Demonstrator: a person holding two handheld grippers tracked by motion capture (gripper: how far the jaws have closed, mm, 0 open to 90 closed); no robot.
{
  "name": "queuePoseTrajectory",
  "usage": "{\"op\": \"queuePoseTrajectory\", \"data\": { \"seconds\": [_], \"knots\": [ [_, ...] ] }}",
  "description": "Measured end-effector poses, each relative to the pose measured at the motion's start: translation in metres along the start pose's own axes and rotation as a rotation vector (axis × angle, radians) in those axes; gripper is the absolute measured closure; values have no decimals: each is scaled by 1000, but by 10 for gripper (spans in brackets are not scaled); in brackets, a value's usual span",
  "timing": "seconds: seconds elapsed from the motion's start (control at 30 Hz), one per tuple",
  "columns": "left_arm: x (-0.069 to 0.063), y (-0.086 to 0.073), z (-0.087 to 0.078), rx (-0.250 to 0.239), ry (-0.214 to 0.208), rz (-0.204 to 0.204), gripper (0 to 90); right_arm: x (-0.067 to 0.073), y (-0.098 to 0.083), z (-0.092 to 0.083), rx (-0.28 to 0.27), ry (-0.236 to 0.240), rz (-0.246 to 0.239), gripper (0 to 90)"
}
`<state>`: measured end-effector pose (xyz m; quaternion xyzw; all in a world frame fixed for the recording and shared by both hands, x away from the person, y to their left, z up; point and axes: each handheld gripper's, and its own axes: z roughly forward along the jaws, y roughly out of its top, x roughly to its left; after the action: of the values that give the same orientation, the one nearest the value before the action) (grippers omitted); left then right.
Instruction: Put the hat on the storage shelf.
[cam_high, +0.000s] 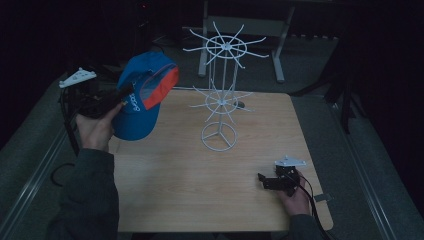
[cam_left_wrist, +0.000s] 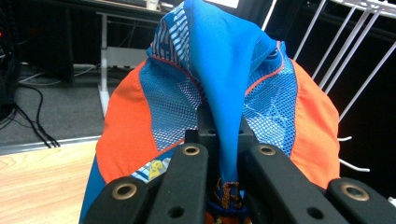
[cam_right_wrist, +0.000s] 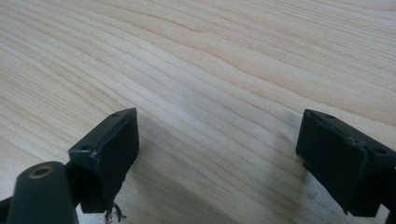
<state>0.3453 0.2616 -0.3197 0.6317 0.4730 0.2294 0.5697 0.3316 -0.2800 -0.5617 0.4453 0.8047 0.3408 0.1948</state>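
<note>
Blue cap (cam_high: 141, 97) with orange panels, one only, held up off the bench (cam_high: 200, 190) at its far-left corner. Left claw (cam_high: 120, 95) is clamped tight on a fold of the cap's blue fabric; the left gripper view shows the cloth (cam_left_wrist: 224, 93) pinched between the two black jaws, orange sides and blue mesh spreading to either side. Person's left hand (cam_high: 95, 125) grips that claw's body, grey three-cornered plate on top.

One white wire rack (cam_high: 220, 95) stands upright on the far middle of the bench: round base ring, centre pole, two tiers of radiating spokes, lower tier smaller. Cap hangs just left of the rack, not touching it.

Right claw (cam_high: 267, 181) sits low at the near-right of the bench, well apart from cap and rack. Its jaws stand wide, nothing between them; the right gripper view shows two black pads (cam_right_wrist: 112, 149) over bare light wood. Right hand (cam_high: 296, 197) holds it.

Count: one cap, one rack, two claws.
</note>
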Motion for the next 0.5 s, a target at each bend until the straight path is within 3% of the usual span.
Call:
{"op": "queuePoseTrajectory", "data": {
  "seconds": [0.5],
  "knots": [
    [2,5,-3,-43,-53,-57,891,0,0,0,0,0,-1,131]
  ]
}}
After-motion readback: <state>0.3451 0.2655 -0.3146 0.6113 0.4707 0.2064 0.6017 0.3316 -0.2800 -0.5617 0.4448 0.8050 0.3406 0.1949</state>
